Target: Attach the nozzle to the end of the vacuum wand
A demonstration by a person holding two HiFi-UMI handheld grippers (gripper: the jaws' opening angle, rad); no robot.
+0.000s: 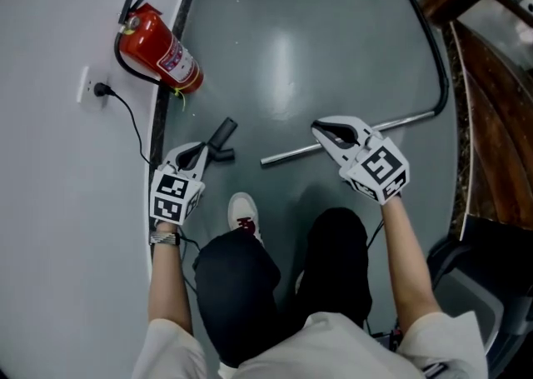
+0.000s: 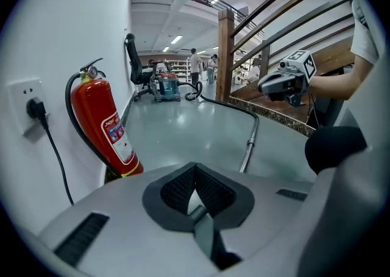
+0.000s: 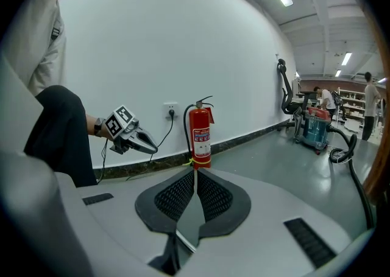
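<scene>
The left gripper [image 1: 200, 152] has its jaws pressed together with nothing between them, and the right gripper [image 1: 321, 128] is likewise closed and empty. Both are held low over the floor [image 1: 291, 52], angled downward in front of the person's knees. This looks like a readying stance, with each gripper lined up on one of the two parts to be joined.

The left gripper's tip sits just at the nozzle [image 1: 221, 139], a dark piece lying on the floor. The views do not show whether the two touch. The right gripper hangs above the wand [image 1: 350, 136], near its free end. The wand lies flat on the floor, with its open end pointing toward the nozzle and a short gap between them, so the task is not yet begun. Its far end bends into the black hose [image 1: 420, 27], which runs off toward the vacuum [image 2: 167, 85] standing well away down the hall. That probably explains why the wand rests where the hose lets it.

An extinguisher [image 1: 160, 51] stands against the wall beside a socket [image 1: 88, 86] with a plug in it, and it plays no part in the task.

Counted, there are two grippers, one nozzle, one wand, one hose, one vacuum, one extinguisher and one socket.
</scene>
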